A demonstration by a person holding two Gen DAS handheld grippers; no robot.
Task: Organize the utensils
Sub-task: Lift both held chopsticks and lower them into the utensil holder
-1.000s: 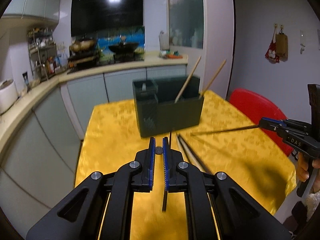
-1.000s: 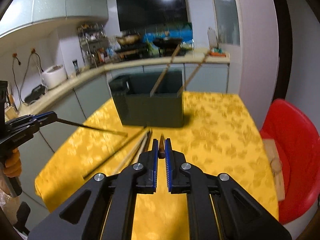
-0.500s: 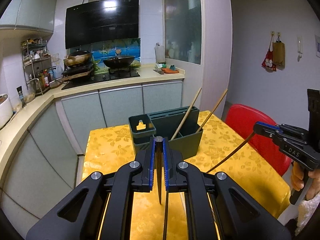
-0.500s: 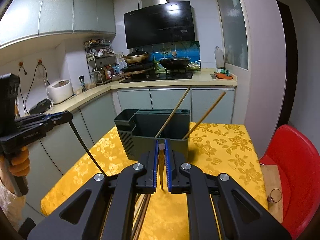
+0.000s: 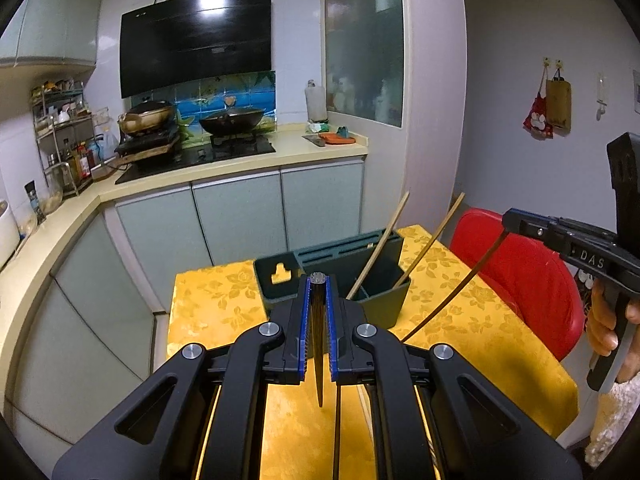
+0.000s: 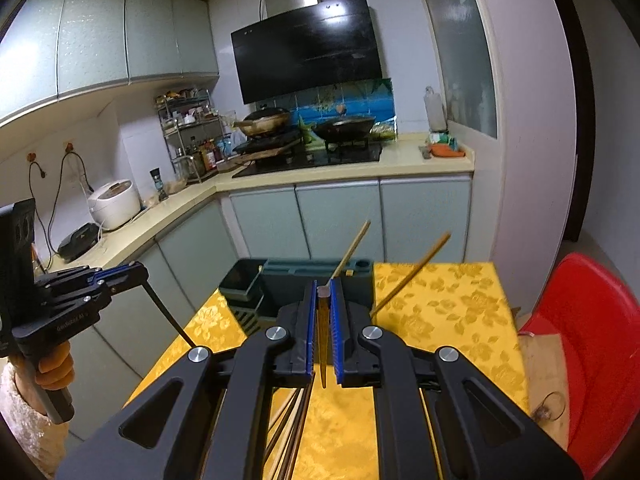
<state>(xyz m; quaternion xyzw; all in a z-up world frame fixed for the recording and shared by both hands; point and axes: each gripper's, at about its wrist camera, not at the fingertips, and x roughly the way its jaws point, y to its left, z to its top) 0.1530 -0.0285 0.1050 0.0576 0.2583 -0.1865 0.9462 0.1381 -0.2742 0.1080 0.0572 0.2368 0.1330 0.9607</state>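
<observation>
A dark green utensil holder [image 5: 384,280] stands on the yellow table [image 5: 216,304], with two light wooden chopsticks [image 5: 380,244] leaning out of it. My left gripper [image 5: 318,280] is shut on a dark chopstick [image 5: 319,344], held high above the table and pointing down. My right gripper [image 6: 323,290] is shut on a brown chopstick [image 6: 322,344], also raised and pointing down. The holder [image 6: 288,284] shows beyond it. Several loose chopsticks [image 6: 292,432] lie on the cloth below the right gripper. Each gripper appears in the other's view, the right [image 5: 510,216] and the left [image 6: 140,270].
A red chair [image 5: 528,272] stands at the table's right side. The kitchen counter [image 5: 240,160] with stove and woks runs behind the table. A rice cooker [image 6: 114,204] sits on the left counter. A small glass [image 6: 550,408] sits on a wooden board on the chair.
Both grippers have lifted their chopsticks up from table level and tilted them from lying nearly flat to hanging down. The holder now lies lower and farther in both views.
</observation>
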